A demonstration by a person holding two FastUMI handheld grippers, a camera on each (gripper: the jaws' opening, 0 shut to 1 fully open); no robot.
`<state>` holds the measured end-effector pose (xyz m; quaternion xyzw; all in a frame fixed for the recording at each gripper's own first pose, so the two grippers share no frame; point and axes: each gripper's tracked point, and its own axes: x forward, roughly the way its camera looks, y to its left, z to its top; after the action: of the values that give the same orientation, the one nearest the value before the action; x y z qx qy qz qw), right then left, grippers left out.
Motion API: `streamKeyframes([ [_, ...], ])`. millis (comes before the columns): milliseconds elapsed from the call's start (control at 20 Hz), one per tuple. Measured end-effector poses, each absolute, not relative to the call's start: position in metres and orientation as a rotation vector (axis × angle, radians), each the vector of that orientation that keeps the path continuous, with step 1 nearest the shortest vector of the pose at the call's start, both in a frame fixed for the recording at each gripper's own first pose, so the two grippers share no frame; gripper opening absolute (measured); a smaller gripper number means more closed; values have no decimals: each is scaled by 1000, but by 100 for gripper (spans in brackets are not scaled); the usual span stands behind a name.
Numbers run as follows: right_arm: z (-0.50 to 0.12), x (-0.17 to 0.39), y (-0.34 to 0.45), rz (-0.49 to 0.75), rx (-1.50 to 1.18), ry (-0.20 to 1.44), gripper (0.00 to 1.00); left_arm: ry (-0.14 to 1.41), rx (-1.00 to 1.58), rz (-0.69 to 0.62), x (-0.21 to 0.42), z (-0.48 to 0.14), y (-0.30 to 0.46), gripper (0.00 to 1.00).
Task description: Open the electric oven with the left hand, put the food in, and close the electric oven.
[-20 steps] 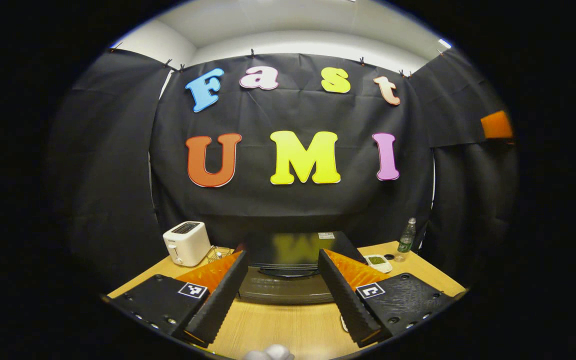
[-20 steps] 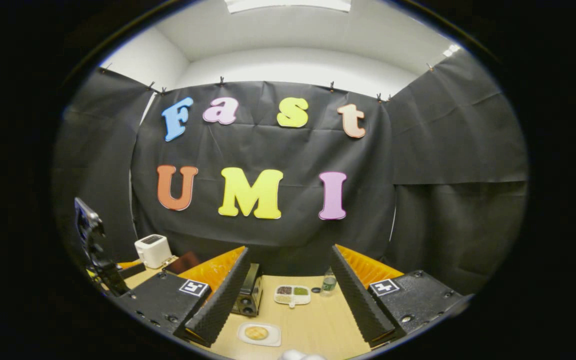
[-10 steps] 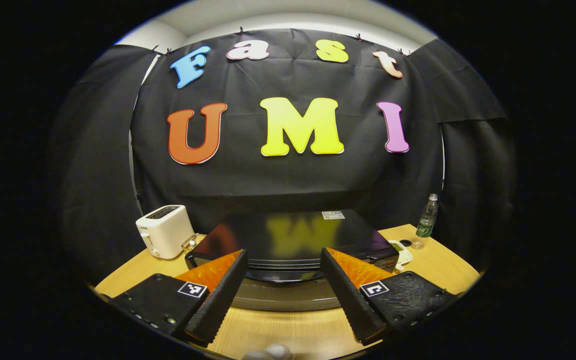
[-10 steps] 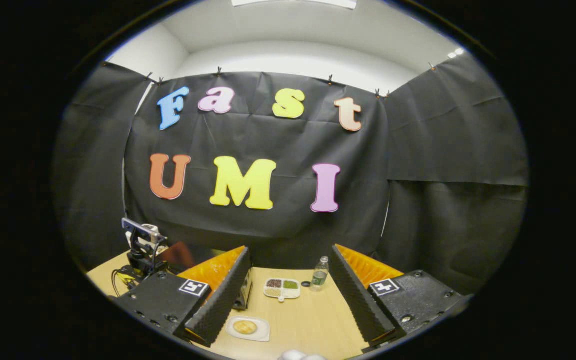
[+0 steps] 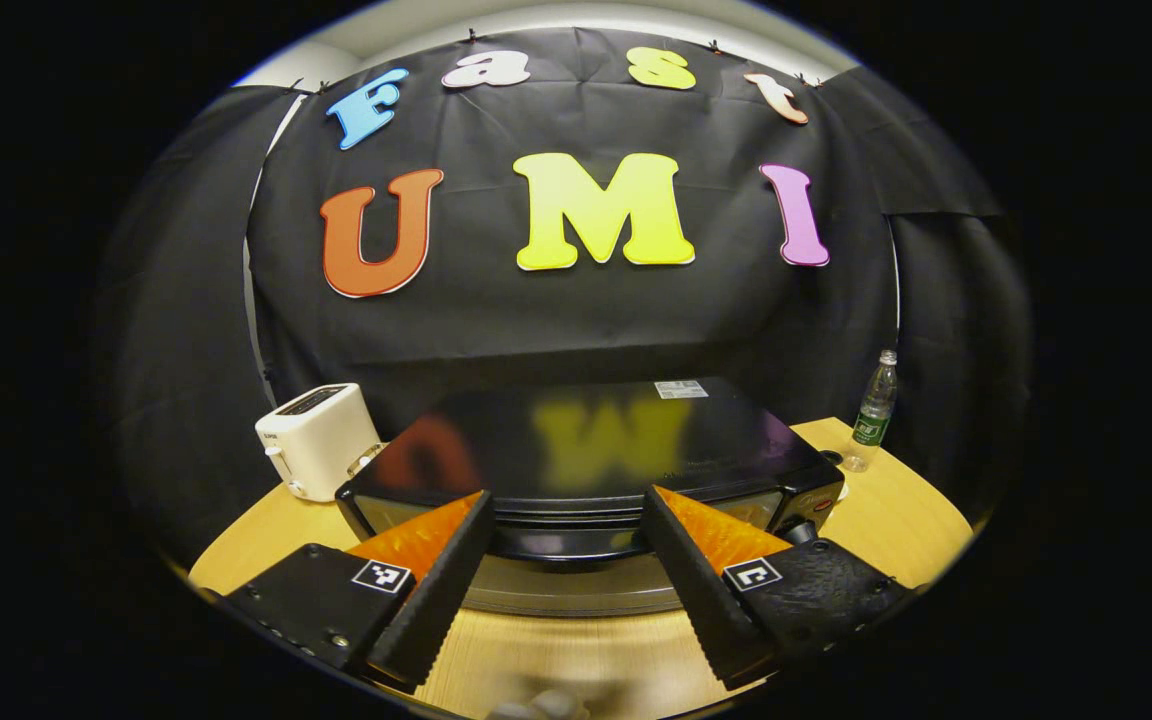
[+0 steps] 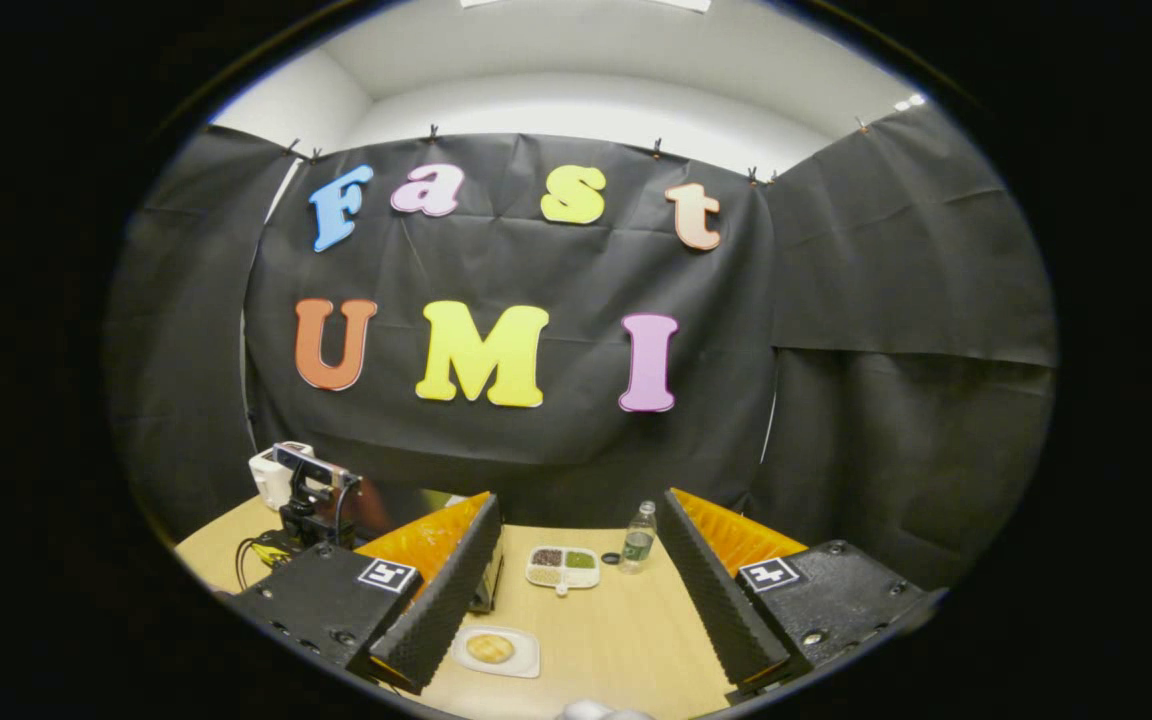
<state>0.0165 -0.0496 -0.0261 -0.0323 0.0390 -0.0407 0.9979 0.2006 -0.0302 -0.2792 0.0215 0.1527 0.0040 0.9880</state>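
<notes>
The electric oven (image 5: 586, 470) sits on the counter (image 5: 896, 510) directly ahead of the left gripper (image 5: 566, 590), whose released jaws straddle what seems its door handle, running crosswise. The right gripper (image 6: 576, 590), also released, hovers near the food (image 6: 489, 649), right of the oven.

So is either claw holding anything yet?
No. The left claw is open, just short of the oven. The right claw is open above the table, with the food plate untouched.
</notes>
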Motion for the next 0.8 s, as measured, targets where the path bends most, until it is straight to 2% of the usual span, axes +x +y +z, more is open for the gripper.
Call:
streamKeyframes([
  [350,-29,13,-52,-73,-31,73,100,355,40,-22,180,-282,-31,99],
  [800,-43,5,-45,-42,-9,87,100,417,35,-18,117,-309,-31,98],
])
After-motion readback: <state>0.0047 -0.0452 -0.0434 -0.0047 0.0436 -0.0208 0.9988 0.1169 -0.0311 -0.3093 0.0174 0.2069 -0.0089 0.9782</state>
